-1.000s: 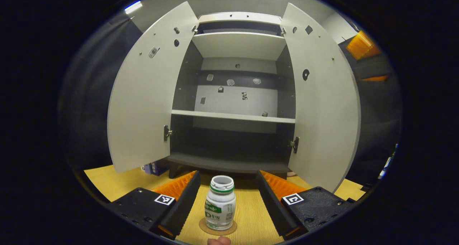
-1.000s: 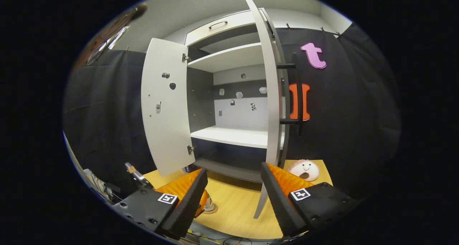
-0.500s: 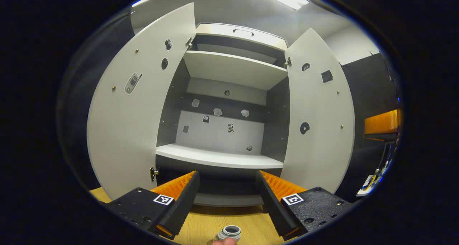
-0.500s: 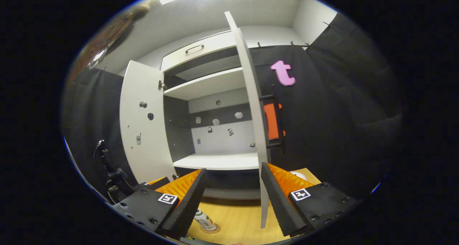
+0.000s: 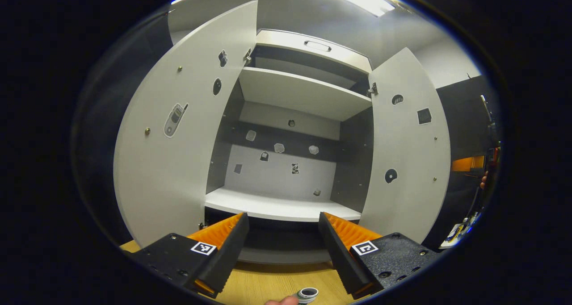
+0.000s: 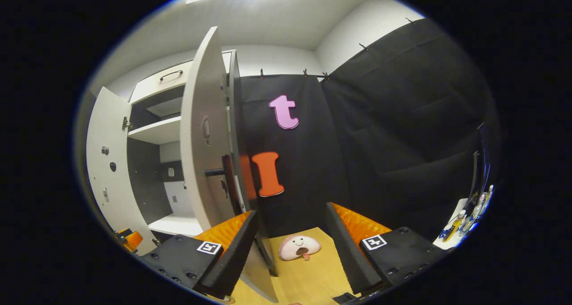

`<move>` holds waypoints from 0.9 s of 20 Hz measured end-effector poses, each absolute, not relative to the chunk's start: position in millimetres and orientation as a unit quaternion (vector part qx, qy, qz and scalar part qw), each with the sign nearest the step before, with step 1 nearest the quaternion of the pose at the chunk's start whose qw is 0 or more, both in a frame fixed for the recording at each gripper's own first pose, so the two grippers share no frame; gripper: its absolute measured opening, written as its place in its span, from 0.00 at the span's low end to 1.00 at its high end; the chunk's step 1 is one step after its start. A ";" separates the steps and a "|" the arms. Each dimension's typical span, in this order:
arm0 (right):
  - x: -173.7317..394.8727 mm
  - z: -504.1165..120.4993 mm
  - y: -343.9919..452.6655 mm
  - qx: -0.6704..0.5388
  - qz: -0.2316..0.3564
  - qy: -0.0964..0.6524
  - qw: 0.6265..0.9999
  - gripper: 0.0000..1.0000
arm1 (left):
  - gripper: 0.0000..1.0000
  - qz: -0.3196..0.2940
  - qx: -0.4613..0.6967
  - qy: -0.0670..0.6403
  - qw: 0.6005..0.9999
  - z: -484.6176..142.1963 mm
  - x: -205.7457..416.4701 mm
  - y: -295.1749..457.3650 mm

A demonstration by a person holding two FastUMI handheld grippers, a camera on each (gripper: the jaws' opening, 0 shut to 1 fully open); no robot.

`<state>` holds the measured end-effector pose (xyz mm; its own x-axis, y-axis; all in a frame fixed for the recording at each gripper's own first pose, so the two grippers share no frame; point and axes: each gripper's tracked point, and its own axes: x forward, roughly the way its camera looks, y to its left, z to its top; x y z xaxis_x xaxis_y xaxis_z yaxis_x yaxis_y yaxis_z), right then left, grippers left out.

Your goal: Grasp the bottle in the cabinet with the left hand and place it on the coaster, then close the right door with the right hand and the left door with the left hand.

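The white cabinet stands with both doors swung wide: the left door [image 5: 174, 135] and the right door [image 5: 406, 162]. Its shelf [image 5: 281, 205] is bare. Just the rim of the white bottle [image 5: 307, 293] peeks in at the bottom edge of the left gripper view, on the wooden tabletop [image 5: 268, 282]. My left gripper [image 5: 282, 251] is above and behind the bottle, open, with nothing between its fingers. In the right gripper view, my right gripper [image 6: 290, 247] is open and sits just right of the right door [image 6: 201, 153], on its outer side, below the dark bar handle [image 6: 219, 173].
A round plush toy [image 6: 298, 247] lies on the tabletop between the right gripper's fingers, farther off by the black cloth wall. Several small bottles [image 6: 464, 218] stand on a ledge at the far right. A fingertip [image 5: 281, 301] shows at the bottom edge.
The left gripper lifted and tilted up from the bottle, which slid to the bottom edge. The right gripper swung right, from facing the cabinet's inside to the right door's outer side.
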<state>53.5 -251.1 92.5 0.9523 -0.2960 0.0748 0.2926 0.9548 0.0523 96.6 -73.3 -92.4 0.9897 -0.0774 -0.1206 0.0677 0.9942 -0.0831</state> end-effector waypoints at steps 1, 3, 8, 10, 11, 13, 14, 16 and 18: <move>60.9 94.2 -253.7 0.017 -0.145 -0.039 0.988 0.98 | 0.95 -0.030 -0.041 0.064 0.997 -94.6 94.2 -70.4; 77.6 93.9 -254.5 0.009 -0.138 -0.030 0.990 0.89 | 0.95 -0.017 -0.043 0.070 0.997 -99.0 90.0 -65.7; 87.7 102.2 -246.2 0.002 -0.114 -0.041 0.993 0.87 | 0.95 0.021 -0.038 0.065 0.997 -100.7 83.7 -47.5; 88.1 102.0 -243.1 -0.006 -0.114 -0.040 0.993 0.97 | 0.95 0.026 -0.035 0.061 0.997 -97.9 83.0 -43.6; 87.7 102.1 -242.5 -0.009 -0.117 -0.042 0.992 0.97 | 0.95 0.024 -0.035 0.059 0.997 -96.0 83.3 -43.7; 87.8 102.8 -235.6 -0.010 -0.114 -0.048 0.992 0.96 | 0.95 0.017 -0.034 0.053 0.998 -93.0 85.5 -43.3; 86.9 101.9 -233.2 -0.009 -0.115 -0.051 0.992 0.95 | 0.95 0.012 -0.032 0.052 0.998 -91.9 86.2 -44.2; 86.2 100.7 -226.8 -0.006 -0.118 -0.053 0.992 0.94 | 0.95 -0.003 -0.029 0.049 0.998 -89.0 87.2 -47.4; 86.5 99.2 -215.4 -0.007 -0.118 -0.055 0.992 0.94 | 0.95 -0.017 -0.027 0.050 0.998 -88.2 88.3 -48.7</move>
